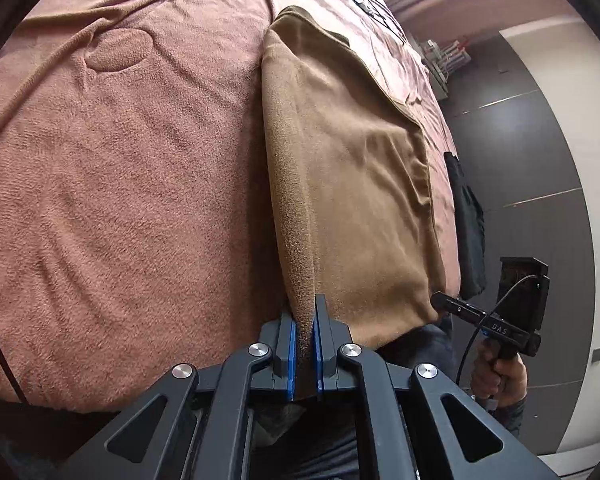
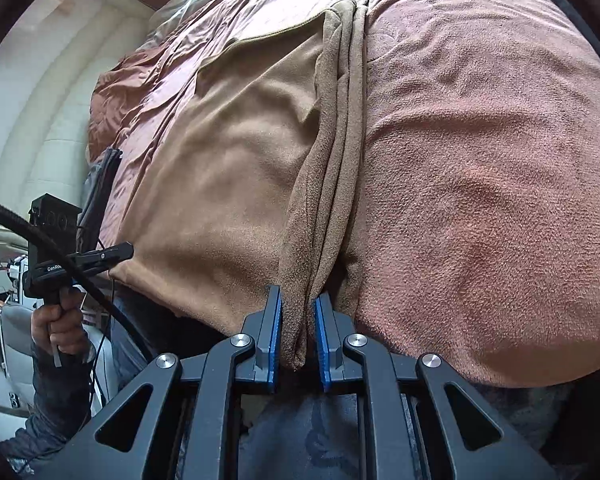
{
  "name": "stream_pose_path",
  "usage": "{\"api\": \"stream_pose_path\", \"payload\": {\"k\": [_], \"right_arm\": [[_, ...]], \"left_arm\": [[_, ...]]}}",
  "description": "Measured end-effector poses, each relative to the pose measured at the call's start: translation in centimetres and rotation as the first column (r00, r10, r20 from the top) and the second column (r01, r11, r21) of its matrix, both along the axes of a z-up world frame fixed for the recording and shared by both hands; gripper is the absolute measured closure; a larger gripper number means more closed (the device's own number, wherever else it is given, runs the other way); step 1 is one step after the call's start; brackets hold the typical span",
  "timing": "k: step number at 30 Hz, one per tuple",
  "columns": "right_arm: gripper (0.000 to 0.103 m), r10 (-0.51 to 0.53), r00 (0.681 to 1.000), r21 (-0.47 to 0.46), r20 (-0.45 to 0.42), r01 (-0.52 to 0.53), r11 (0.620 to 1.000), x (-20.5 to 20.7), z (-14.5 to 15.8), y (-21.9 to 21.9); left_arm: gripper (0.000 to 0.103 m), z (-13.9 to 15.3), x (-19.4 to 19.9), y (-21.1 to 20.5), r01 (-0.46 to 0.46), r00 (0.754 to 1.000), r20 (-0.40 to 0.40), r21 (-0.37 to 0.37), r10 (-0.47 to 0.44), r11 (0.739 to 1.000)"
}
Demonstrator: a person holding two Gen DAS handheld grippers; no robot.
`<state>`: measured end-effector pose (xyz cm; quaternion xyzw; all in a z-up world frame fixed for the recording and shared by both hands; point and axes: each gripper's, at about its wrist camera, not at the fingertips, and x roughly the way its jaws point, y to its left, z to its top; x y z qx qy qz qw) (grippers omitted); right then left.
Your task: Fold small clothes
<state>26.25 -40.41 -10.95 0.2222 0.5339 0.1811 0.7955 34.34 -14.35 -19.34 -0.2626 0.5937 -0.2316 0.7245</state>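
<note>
A tan-brown fleece cloth (image 1: pixel 348 168) lies on a bed covered by a pink-brown blanket (image 1: pixel 120 168). My left gripper (image 1: pixel 305 320) is shut on the cloth's near left edge, the fabric pinched between its blue pads. The same tan cloth (image 2: pixel 236 168) fills the middle of the right wrist view, and my right gripper (image 2: pixel 298 316) is shut on its bunched, several-layered near right edge. Each gripper shows in the other's view: the right gripper (image 1: pixel 480 316) in a person's hand at the lower right, the left gripper (image 2: pixel 80 260) in a hand at the left.
A dark garment (image 1: pixel 466 224) hangs over the bed's edge beside the cloth, also seen as a dark garment (image 2: pixel 100 192) in the right wrist view. Dark tiled floor (image 1: pixel 520 152) lies beyond the bed. A black cable (image 2: pixel 80 272) runs off the left gripper.
</note>
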Motion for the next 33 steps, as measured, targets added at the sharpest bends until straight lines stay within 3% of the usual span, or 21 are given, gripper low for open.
{"api": "stream_pose_path", "payload": {"k": [2,5,6,8,10,19,28,33], "right_arm": [[0.085,-0.010,1.000,-0.008,0.009,0.010,1.000,0.5,0.2,-0.3],[0.032,-0.057,0.997,-0.020,0.043,0.058,0.998,2.0,0.6,-1.3],[0.030,-0.069,0.996,-0.007,0.055,0.069,0.998,2.5,0.8,-1.8],[0.030,-0.079,0.994,0.003,0.069,0.079,0.997,3.7,1.0,-2.6],[0.030,-0.086,0.993,-0.002,0.081,0.086,0.996,5.0,1.0,-3.1],[0.031,-0.083,0.993,0.037,0.084,0.080,0.996,10.8,-1.1,-2.0],[0.045,-0.076,0.993,0.107,0.088,0.066,0.992,15.2,-3.1,-2.4],[0.055,-0.069,0.994,0.180,0.088,0.052,0.982,17.4,-3.9,-2.7]], "left_arm": [[0.096,0.3,0.8,0.6,0.009,1.000,0.005,-0.004,-0.009,1.000],[0.092,0.6,2.5,0.1,0.001,1.000,0.007,0.014,-0.001,1.000],[0.088,0.5,3.1,-0.1,-0.007,1.000,0.004,0.026,0.007,1.000],[0.066,0.2,3.5,0.0,-0.017,1.000,0.013,0.049,0.016,0.999],[0.054,0.0,4.4,-0.2,-0.034,0.999,0.025,0.063,0.032,0.997],[0.054,-1.7,9.3,0.2,-0.107,0.994,0.020,0.041,0.106,0.993],[0.054,-2.2,14.4,-0.3,-0.122,0.992,0.031,0.023,0.121,0.992],[0.061,-2.7,17.1,-0.9,-0.123,0.992,0.033,0.006,0.122,0.992]]}}
